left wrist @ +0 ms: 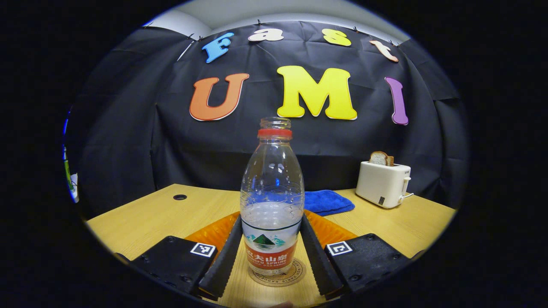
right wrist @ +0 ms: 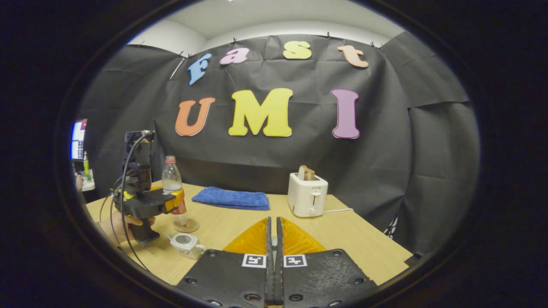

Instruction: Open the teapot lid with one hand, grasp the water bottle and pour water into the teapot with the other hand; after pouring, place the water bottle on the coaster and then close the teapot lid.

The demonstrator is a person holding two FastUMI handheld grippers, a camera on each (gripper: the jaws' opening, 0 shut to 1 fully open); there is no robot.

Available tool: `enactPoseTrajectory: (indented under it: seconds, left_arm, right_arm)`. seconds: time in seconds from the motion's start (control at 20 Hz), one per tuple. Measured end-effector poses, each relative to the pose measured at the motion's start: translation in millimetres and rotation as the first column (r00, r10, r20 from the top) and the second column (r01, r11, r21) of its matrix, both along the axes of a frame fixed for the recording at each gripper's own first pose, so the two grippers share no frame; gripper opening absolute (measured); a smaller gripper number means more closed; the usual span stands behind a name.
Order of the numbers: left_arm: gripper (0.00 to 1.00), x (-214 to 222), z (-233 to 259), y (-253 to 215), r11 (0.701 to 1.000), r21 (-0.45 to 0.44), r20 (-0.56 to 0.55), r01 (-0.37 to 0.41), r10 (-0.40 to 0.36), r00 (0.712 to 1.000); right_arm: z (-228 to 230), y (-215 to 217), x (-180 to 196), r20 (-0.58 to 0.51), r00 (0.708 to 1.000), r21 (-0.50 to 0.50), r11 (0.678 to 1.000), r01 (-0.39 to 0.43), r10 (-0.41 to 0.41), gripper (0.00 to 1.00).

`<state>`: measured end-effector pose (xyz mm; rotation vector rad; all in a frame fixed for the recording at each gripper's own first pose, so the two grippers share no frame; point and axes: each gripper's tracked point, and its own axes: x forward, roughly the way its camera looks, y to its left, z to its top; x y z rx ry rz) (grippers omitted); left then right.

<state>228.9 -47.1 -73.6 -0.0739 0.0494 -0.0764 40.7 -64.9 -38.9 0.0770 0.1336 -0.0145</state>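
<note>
Left hand-held gripper [left wrist: 272, 256], level, fingers apart flanking clear ribbed water bottle [left wrist: 272, 201] on round coaster [left wrist: 278, 276]; right hand-held gripper [right wrist: 273, 239] fingers together.

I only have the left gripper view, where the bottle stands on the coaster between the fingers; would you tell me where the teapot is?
Observer: In the right gripper view the teapot sits on the table, just on the near side of the coaster and apart from it.
Operator: Thank you. And how does the right hand-held gripper stand?
Observer: The right hand-held gripper is shut, its two fingers pressed together, with nothing that I can see between them.
</note>
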Motion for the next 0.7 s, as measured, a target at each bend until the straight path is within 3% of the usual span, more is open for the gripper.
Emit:
enactPoseTrajectory:
  seconds: [0.5, 0.55, 0.6, 0.7]
  left_arm:
    - [0.8, 6.8, -16.0, -4.9, 0.999, 0.05, 0.003, 0.017, -0.017, 1.0]
    - [0.85, 7.6, -16.6, -4.1, 0.999, 0.051, 0.002, 0.014, -0.014, 1.0]
    - [0.81, 7.6, -17.8, -3.6, 0.999, 0.052, -0.001, 0.014, -0.014, 1.0]
    - [0.81, 6.1, -18.6, -5.2, 0.998, 0.048, -0.008, 0.026, -0.026, 1.0]
  right_arm:
    - [-4.2, -4.9, 3.7, -0.011, 1.0, 0.007, 1.0, 0.012, -0.012, 0.0]
    - [-4.7, -4.0, 3.1, -0.013, 1.0, 0.005, 1.0, 0.011, -0.011, 0.0]
    - [-5.0, -2.9, 3.4, -0.014, 1.0, 0.003, 1.0, 0.01, -0.01, 0.0]
    - [-6.5, -1.4, 4.9, -0.016, 1.0, 0.001, 1.0, 0.008, -0.008, 0.0]
